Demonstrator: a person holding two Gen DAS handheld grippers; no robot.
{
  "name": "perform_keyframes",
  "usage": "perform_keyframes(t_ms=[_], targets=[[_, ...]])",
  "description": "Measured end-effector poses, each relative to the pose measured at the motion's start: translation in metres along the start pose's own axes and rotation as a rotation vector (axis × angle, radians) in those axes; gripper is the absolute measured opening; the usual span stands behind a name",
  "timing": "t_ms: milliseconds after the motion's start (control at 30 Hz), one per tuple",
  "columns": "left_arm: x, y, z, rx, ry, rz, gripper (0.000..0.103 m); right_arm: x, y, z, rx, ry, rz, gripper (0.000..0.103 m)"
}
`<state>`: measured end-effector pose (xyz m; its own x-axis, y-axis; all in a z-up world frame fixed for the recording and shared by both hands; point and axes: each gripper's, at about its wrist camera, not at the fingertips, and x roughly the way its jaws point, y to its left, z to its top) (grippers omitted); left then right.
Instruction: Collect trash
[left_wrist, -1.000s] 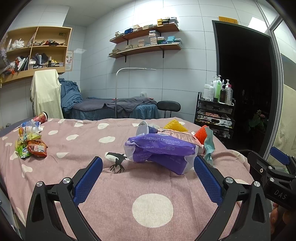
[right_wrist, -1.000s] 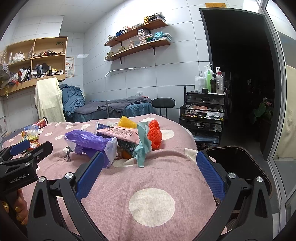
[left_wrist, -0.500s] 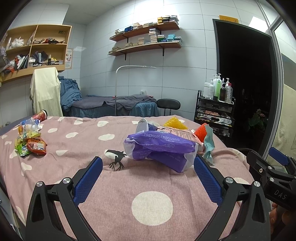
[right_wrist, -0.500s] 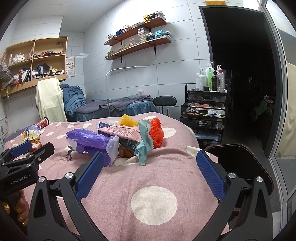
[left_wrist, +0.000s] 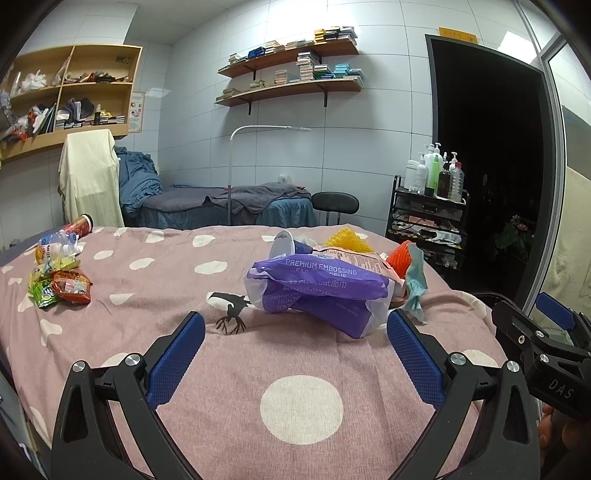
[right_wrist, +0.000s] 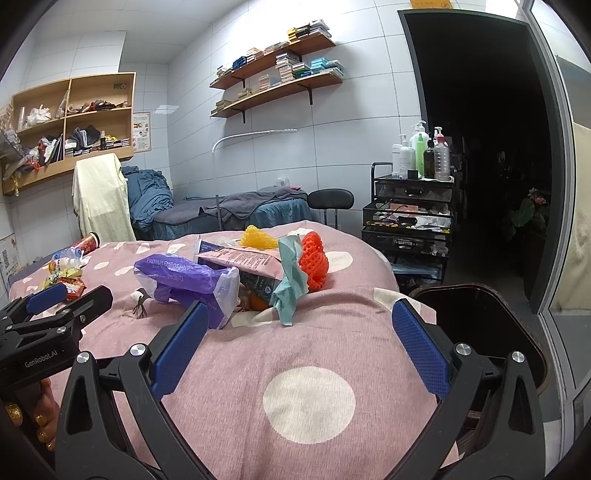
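A purple tissue wrapper (left_wrist: 317, 291) lies on the pink spotted bedcover (left_wrist: 155, 280), in a pile with a pink snack bag (right_wrist: 243, 260), a paper cup (left_wrist: 282, 243), yellow foam net (left_wrist: 345, 240), orange foam net (right_wrist: 314, 258) and a teal wrapper (right_wrist: 291, 284). My left gripper (left_wrist: 295, 358) is open and empty, short of the purple wrapper. My right gripper (right_wrist: 299, 347) is open and empty, short of the pile (right_wrist: 184, 280). A second heap of snack wrappers and a bottle (left_wrist: 59, 273) lies at the far left.
A dark bin (right_wrist: 480, 325) stands at the bed's right edge. A black cart with bottles (right_wrist: 413, 214), a stool (right_wrist: 328, 199) and a massage bed (left_wrist: 221, 206) stand behind. Each gripper shows in the other's view (left_wrist: 543, 347) (right_wrist: 44, 332).
Both grippers have drifted slightly; the pile sits a little higher and nearer in view. Nothing was taken hold of.
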<state>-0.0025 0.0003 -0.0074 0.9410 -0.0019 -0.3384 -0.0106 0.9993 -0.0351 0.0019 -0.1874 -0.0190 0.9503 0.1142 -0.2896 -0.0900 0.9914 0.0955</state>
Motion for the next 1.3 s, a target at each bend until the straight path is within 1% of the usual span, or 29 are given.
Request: perform_keyframes(t_ms=[767, 1000, 1100, 1200, 1300], targets=[[0.006, 0.009, -0.002, -0.007, 0.041, 0.004, 0.098, 0.009, 0.007, 0.003, -0.031, 0.044, 0.016, 0.098], [0.011, 0.011, -0.004, -0.005, 0.065, 0.001, 0.098, 0.017, 0.01, 0.004, -0.048, 0.068, 0.024, 0.098], [0.016, 0.015, -0.006, 0.009, 0.084, 0.009, 0.098, 0.027, 0.014, 0.008, -0.075, 0.104, 0.062, 0.098], [0.023, 0.024, -0.008, 0.013, 0.117, 0.012, 0.098, 0.044, 0.02, 0.016, -0.119, 0.151, 0.127, 0.098], [0.025, 0.033, -0.011, 0.019, 0.131, 0.025, 0.098, 0.06, 0.029, 0.023, -0.155, 0.193, 0.189, 0.098]])
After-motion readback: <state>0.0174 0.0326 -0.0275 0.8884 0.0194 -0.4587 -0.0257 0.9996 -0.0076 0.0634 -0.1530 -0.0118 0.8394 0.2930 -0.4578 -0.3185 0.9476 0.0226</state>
